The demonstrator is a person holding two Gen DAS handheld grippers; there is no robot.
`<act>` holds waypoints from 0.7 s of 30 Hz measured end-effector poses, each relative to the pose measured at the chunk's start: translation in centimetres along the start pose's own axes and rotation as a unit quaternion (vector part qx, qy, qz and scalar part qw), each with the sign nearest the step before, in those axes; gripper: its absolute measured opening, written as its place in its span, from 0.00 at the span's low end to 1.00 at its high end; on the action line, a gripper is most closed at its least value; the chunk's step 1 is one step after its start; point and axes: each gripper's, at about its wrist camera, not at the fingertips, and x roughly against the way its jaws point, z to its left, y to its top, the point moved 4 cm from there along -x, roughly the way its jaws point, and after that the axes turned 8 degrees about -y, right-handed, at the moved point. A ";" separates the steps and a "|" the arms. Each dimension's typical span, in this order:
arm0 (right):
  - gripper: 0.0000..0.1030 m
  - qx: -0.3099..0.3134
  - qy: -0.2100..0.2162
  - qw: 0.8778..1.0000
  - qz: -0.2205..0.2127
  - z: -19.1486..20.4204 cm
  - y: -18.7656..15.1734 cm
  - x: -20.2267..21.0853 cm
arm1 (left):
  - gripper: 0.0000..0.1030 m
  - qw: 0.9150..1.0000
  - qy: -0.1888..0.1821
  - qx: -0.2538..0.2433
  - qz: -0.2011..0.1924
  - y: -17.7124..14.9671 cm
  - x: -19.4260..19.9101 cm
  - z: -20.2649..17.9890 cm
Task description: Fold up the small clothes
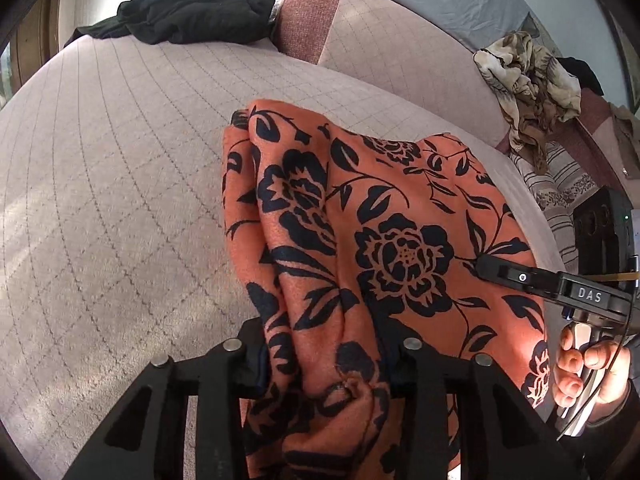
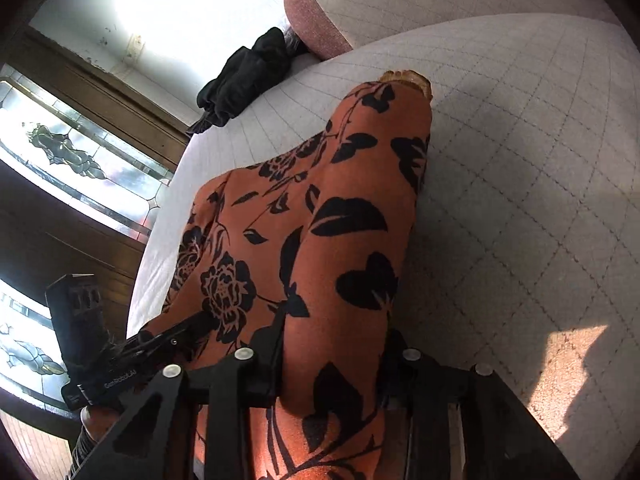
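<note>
a quilted pink sofa (image 1: pixel 120 160) carries an orange floral garment (image 1: pixel 380 220). the left gripper (image 1: pixel 328 364) and right gripper (image 2: pixel 332 356) each have their jaws clamped on it.

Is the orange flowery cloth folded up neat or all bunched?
Bunched, not folded: the orange cloth hangs in loose creases between both tongs, trailing onto the sofa seat.

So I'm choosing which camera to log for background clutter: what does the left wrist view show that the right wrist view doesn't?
Only the left wrist view: a crumpled beige patterned cloth and striped fabric at far right. Only the right wrist view: a leaded-glass window. Both: the orange floral garment between each gripper's fingers, the black clothes and the quilted cover.
</note>
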 end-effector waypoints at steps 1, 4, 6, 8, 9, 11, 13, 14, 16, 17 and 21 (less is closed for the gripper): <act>0.31 0.014 0.004 1.000 -0.006 0.4 0.2 0.9 | 0.34 1.000 -0.006 0.002 -0.007 0.2 0.4 -0.5; 0.31 0.050 -0.001 0.998 -0.038 1.2 1.0 4.4 | 0.32 0.999 -0.028 -0.004 -0.035 1.2 1.8 -3.2; 0.31 0.051 0.000 0.997 -0.054 0.3 1.9 6.8 | 0.32 0.998 -0.043 -0.014 -0.053 2.2 2.2 -5.5; 0.31 0.044 -0.002 0.997 -0.071 -1.6 2.7 8.8 | 0.33 0.996 -0.057 -0.021 -0.060 3.2 1.8 -7.2; 0.31 0.035 0.000 0.997 -0.075 -2.9 2.9 9.5 | 0.35 0.997 -0.059 -0.024 -0.055 3.4 1.2 -7.9; 0.33 -0.002 0.004 0.997 -0.077 -6.1 3.3 10.1 | 0.39 0.998 -0.046 -0.027 -0.030 3.4 -0.9 -8.4; 0.54 -0.046 -0.020 0.996 -0.069 -9.8 2.8 9.1 | 0.47 0.999 0.005 -0.031 0.015 2.8 -3.9 -7.4; 0.64 -0.069 -0.038 0.996 -0.051 -11.7 2.2 7.9 | 0.58 0.998 0.038 -0.030 0.035 2.2 -5.3 -6.8; 0.69 -0.108 -0.105 0.988 -0.022 -14.7 0.6 6.5 | 0.68 0.999 0.048 -0.016 0.014 1.9 -4.4 -5.9; 0.69 -0.115 -0.094 0.988 -0.031 -15.1 0.0 6.8 | 0.69 0.999 0.050 -0.017 0.011 1.9 -3.4 -5.7; 0.69 -0.092 -0.112 0.981 -0.127 -13.1 0.4 11.4 | 0.68 0.996 0.072 -0.047 -0.039 1.9 1.5 -6.0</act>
